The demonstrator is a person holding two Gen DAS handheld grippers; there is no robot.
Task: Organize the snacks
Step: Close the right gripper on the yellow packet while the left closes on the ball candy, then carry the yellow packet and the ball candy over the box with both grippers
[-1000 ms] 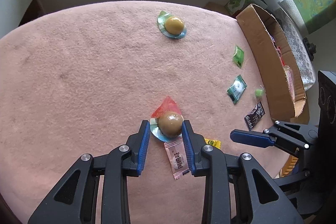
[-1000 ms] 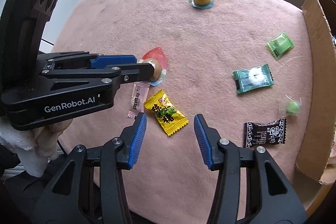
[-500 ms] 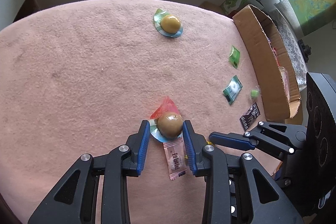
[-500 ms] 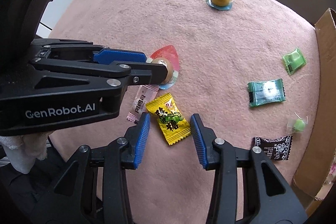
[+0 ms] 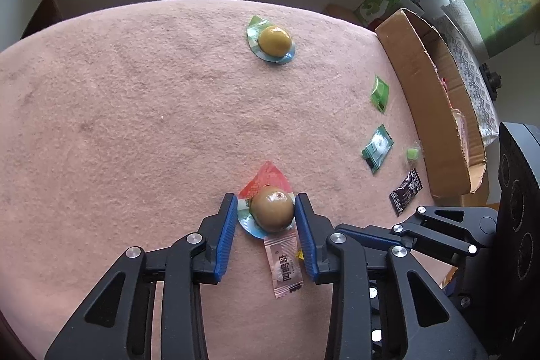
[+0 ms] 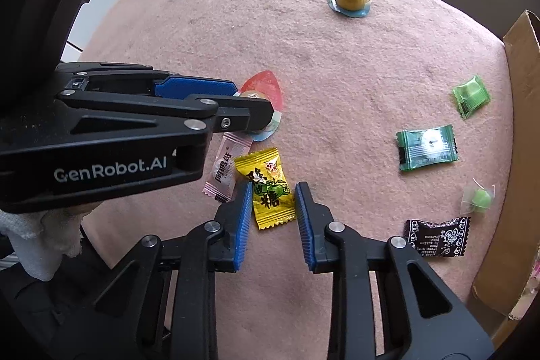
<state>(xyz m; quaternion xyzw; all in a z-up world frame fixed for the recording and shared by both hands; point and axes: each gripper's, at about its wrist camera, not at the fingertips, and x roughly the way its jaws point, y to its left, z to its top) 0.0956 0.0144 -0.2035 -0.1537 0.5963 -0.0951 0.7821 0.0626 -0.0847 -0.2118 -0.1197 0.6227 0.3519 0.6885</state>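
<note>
My left gripper (image 5: 265,208) is closed around a brown egg-shaped snack in a red-topped pack (image 5: 271,208) that rests on the pink cloth; its pads touch both sides. In the right wrist view this pack (image 6: 265,86) shows behind the left gripper (image 6: 249,110). My right gripper (image 6: 273,191) is open, its jaws on either side of a yellow candy (image 6: 268,188) lying flat, not gripping it. A pink sachet (image 5: 283,265) lies under the left gripper, beside the yellow candy (image 6: 224,171).
A second egg snack in a green pack (image 5: 273,41) lies farther off. A light green candy (image 6: 470,95), a dark green candy (image 6: 427,147), a small green sweet (image 6: 479,199) and a black candy (image 6: 438,237) lie near the open cardboard box (image 5: 432,97) at the right edge.
My right gripper has moved forward and left over the yellow candy and its jaws have narrowed around it. My left gripper has stayed on the red-pack egg snack.
</note>
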